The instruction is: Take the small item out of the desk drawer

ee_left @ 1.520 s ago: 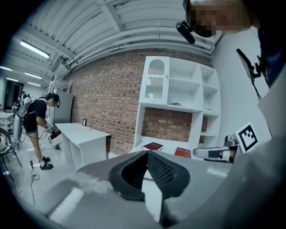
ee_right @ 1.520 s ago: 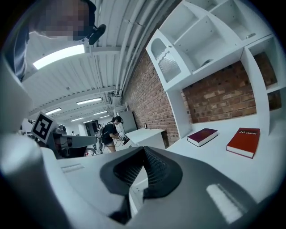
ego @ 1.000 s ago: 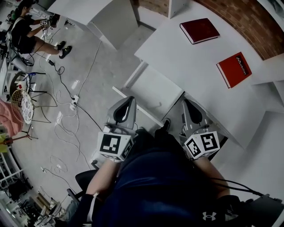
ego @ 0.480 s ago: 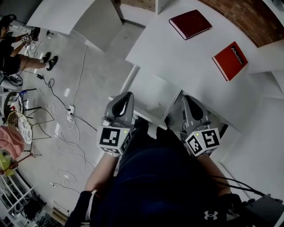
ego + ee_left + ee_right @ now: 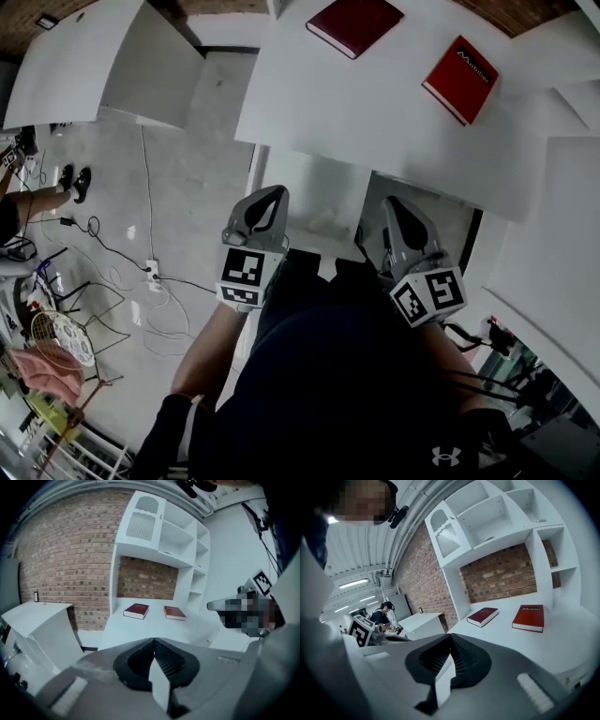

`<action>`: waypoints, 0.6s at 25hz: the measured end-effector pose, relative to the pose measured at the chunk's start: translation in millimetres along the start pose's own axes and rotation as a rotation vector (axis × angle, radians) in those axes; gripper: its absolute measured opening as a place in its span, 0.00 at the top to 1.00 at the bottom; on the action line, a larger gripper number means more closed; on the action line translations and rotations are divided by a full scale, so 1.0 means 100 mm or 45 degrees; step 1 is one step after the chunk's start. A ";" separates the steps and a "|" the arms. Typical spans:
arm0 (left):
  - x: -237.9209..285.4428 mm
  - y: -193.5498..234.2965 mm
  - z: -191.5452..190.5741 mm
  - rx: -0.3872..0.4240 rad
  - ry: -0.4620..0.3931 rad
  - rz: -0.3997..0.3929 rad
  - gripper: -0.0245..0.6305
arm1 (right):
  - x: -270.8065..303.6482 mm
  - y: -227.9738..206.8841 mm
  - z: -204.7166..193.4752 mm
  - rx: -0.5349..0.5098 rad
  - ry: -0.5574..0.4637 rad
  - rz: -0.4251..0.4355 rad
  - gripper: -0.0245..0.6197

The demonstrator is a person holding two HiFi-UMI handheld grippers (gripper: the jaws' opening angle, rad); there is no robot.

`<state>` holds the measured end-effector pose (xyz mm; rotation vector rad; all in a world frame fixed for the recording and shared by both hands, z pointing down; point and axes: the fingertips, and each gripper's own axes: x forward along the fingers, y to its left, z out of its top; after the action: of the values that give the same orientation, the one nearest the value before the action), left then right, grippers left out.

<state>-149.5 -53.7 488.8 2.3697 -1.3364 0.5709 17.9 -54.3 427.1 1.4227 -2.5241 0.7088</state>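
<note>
**Ana:** Fingers (image 5: 166,660) of the left gripper (image 5: 153,640) are pressed together with nothing between them; the right gripper (image 5: 451,635) is the same, jaws closed and empty.

**Ben:** And the small item?

**Ana:** I can't make it out. It should be in the drawer (image 5: 309,183), the white tray that seems to stand out from under the near edge of the desk (image 5: 375,103), just ahead of both grippers. A faint smudge by the tray's near edge may be it; I can't tell.

**Ben:** How will it handle, do you think?

**Ana:** Being small, it is probably light, and stiff enough for a plain pinch. I'd open one pair of jaws first, come down from above and take it across its narrow sides; on smooth white board it could skid away from a pad.

**Ben:** What about the surface and the room?

**Ana:** White desk, bare but for a dark red book (image 5: 356,23) and a bright red book (image 5: 459,66) towards its far edge; brick wall (image 5: 61,564) and white shelves (image 5: 159,531) behind; grey floor (image 5: 187,187) with cables (image 5: 150,281) off the desk's left edge.
</note>
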 end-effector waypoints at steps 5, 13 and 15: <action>0.43 -0.18 -0.39 0.104 0.156 -0.148 0.96 | -0.16 -0.20 -0.12 0.063 -0.012 -0.124 0.96; 0.98 -0.37 -1.00 0.167 0.396 -0.242 0.96 | -0.39 -0.55 -0.25 0.172 -0.049 -0.234 0.96; 1.07 -0.42 -1.09 0.195 0.442 -0.266 0.96 | -0.44 -0.61 -0.29 0.195 -0.051 -0.248 0.96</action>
<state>-81.0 -56.6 632.1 2.3496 -0.9113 0.9957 90.1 -33.9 456.4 1.7204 -2.3602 0.8607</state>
